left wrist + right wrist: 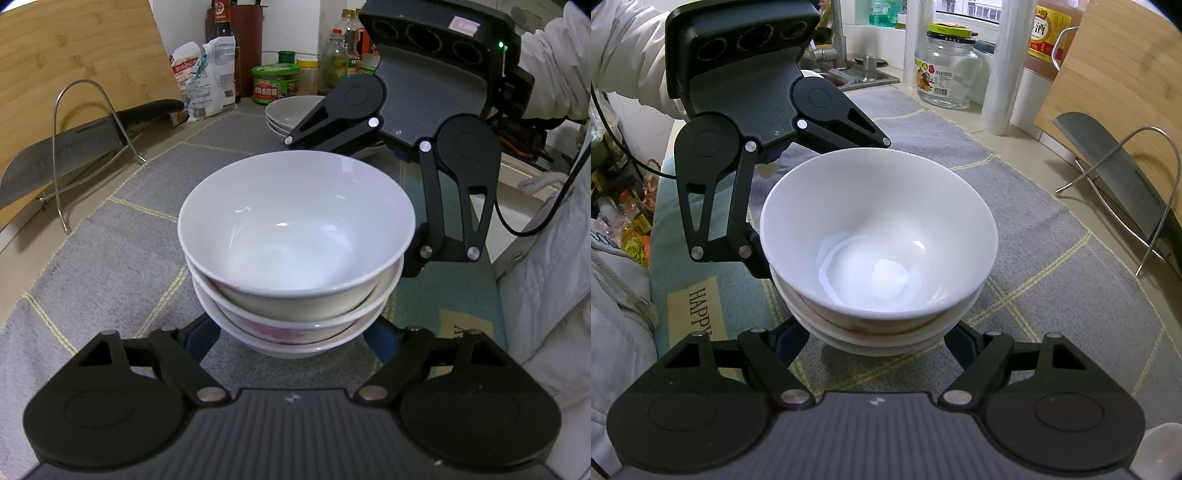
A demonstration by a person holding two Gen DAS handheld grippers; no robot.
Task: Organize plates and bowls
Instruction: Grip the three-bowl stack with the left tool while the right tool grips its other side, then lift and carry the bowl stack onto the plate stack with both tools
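A stack of three white bowls (295,236) stands on the grey checked mat (122,266); the lower bowls have pink marks. It also shows in the right wrist view (879,240). My left gripper (291,343) has its fingers spread wide on both sides of the stack's base, under the bowl rims. My right gripper (877,345) faces it from the far side, spread the same way around the stack. In the left wrist view the right gripper (406,155) shows behind the stack. Fingertips are hidden by the bowls. A stack of white plates (291,114) sits farther back.
A knife (66,155) rests in a wire rack (88,144) in front of a wooden cutting board (74,55) at left. Bottles, jars and bags (280,74) line the back. A glass jar (947,70) and a sink (857,74) stand beyond the mat.
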